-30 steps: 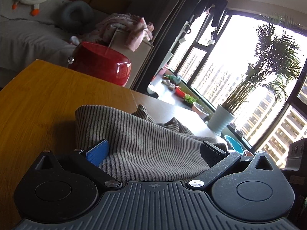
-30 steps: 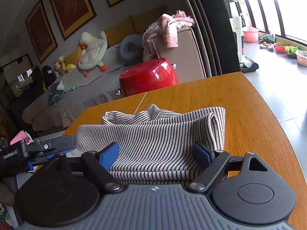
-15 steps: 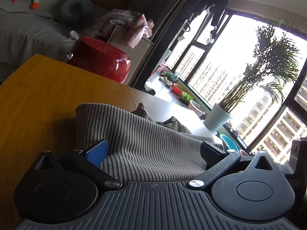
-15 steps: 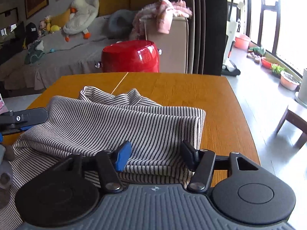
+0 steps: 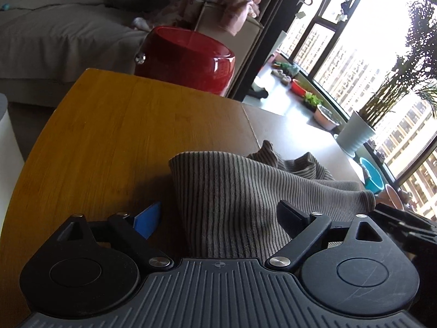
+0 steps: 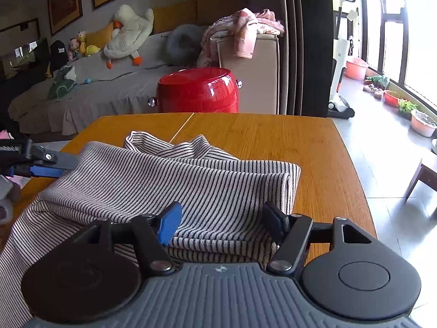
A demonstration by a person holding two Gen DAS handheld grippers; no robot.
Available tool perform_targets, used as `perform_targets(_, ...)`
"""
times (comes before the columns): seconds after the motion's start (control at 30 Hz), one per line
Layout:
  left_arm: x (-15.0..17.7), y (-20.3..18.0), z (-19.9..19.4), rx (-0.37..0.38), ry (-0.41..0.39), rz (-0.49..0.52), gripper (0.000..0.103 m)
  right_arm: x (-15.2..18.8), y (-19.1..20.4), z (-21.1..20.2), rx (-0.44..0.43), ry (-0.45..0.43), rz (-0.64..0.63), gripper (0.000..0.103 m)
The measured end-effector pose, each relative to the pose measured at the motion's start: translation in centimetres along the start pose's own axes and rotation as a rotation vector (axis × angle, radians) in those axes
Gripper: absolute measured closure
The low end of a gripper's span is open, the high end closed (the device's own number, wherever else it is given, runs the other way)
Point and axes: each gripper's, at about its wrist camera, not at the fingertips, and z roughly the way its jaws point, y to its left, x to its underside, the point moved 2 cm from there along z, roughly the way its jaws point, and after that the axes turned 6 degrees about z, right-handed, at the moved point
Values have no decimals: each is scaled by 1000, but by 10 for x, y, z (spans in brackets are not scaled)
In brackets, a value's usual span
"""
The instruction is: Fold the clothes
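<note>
Striped shirt point(image 6: 191, 186) lies folded on the wooden worktop point(image 6: 273, 136), its near edge hidden under both tools. Left tool point(image 5: 218, 218) is closing, shirt between its jaws, probably untouched. Right tool point(image 6: 224, 222) is opening, straddling the fold. Red pot point(image 6: 198, 90) sits behind.

garment point(image 6: 169, 188) on table point(image 6: 273, 134), stool point(image 6: 198, 90) behind
</note>
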Motion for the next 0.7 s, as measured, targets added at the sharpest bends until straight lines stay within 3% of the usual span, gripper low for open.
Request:
perform_targets(0.13, -7, -6, 12, 1, 12, 6, 18, -27, -25, -14, 49, -87, 91, 39)
perform_targets(0.3, -13, -14, 24, -15, 10, 67, 11, -30, -48, 24, 24, 33, 166, 38)
perform_targets(0.47, -15, -20, 32, -33, 8, 128, 9, -22, -51, 51, -12, 57, 180, 35)
perform_targets(0.7, -21, -17, 40, -49, -27, 132, 16, -36, -44, 73, -52, 69, 126, 34)
